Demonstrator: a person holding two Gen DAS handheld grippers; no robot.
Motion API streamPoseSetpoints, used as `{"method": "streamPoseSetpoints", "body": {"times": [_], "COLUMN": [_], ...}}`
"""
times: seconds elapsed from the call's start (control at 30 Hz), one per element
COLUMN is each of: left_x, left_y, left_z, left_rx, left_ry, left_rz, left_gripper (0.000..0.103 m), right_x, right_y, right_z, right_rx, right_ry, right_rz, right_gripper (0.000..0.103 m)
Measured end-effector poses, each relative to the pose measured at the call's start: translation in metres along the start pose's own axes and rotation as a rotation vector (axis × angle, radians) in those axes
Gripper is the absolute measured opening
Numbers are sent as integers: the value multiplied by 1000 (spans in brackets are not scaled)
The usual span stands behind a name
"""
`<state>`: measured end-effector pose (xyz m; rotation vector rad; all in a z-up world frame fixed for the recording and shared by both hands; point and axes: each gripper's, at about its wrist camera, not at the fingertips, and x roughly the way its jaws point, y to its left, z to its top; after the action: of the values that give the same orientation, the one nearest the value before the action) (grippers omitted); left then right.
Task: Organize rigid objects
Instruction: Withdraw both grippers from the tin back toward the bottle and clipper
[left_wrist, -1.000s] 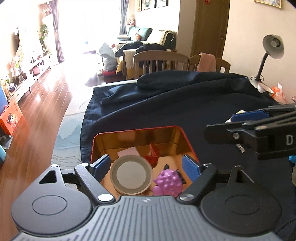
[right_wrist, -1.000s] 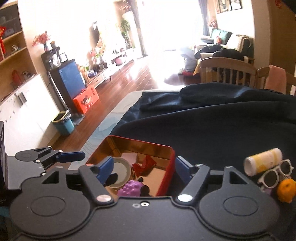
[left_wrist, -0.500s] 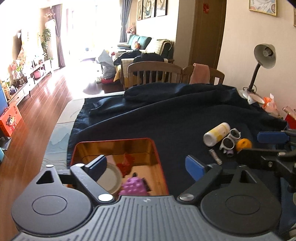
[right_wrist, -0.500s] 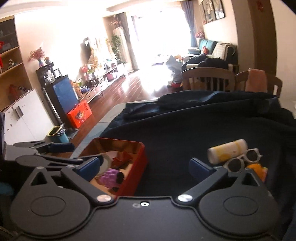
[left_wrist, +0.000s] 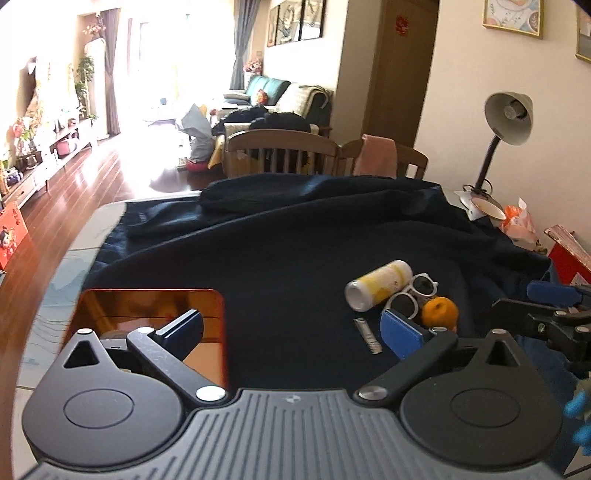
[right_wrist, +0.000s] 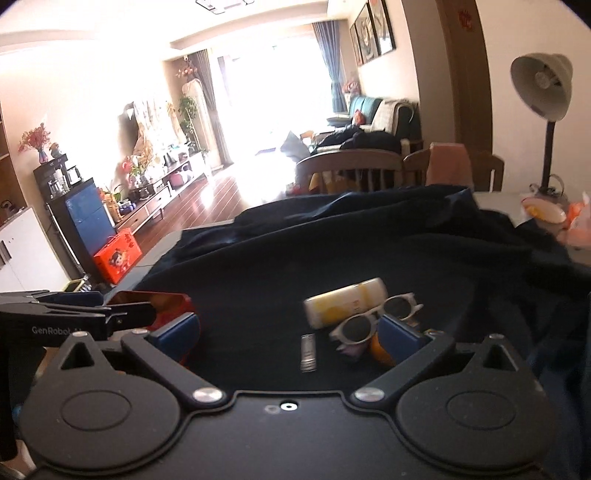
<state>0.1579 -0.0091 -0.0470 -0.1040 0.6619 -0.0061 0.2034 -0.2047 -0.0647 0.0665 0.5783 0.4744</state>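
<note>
Glossy metal tin (left_wrist: 147, 306); matt dark cloth (left_wrist: 277, 251); smooth plastic sunglasses (right_wrist: 373, 321); small ribbed metal tube (right_wrist: 308, 350).

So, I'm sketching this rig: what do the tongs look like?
Both tongs, left and right, are matte black, with round pivot discs, silver screws and blue pads. The left tongs' body is ribbed grey; "GenRobot" is printed white on its side.

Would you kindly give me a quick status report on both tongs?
Left tongs and right tongs open, empty, just widened. Bottle, sunglasses, orange, small metal tube loose on cloth, outside red tin. Nothing in the way.
</note>
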Motion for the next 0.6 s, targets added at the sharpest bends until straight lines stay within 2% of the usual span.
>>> {"method": "streamPoseSetpoints", "body": {"times": [0.13, 0.23, 0.37, 0.5, 0.6], "left_x": [14, 28, 49, 69, 87], "left_y": [-23, -39, -52, -63, -70], "left_z": [0, 3, 5, 2, -1], "left_rx": [18, 11, -17, -21, -27], "left_ry": [-17, 2, 33, 42, 79], "left_rz": [3, 8, 21, 56, 69], "left_gripper": [103, 103, 103, 103, 103], "right_x": [0, 3, 12, 27, 40], "right_y": [-24, -43, -59, -76, -88], "right_z": [-1, -1, -1, -4, -6], "right_rx": [-5, -7, -86, -144, -170], "right_ry": [-6, -2, 14, 67, 113], "right_rz": [-20, -20, -48, -49, -39], "right_gripper": [103, 103, 103, 103, 103]}}
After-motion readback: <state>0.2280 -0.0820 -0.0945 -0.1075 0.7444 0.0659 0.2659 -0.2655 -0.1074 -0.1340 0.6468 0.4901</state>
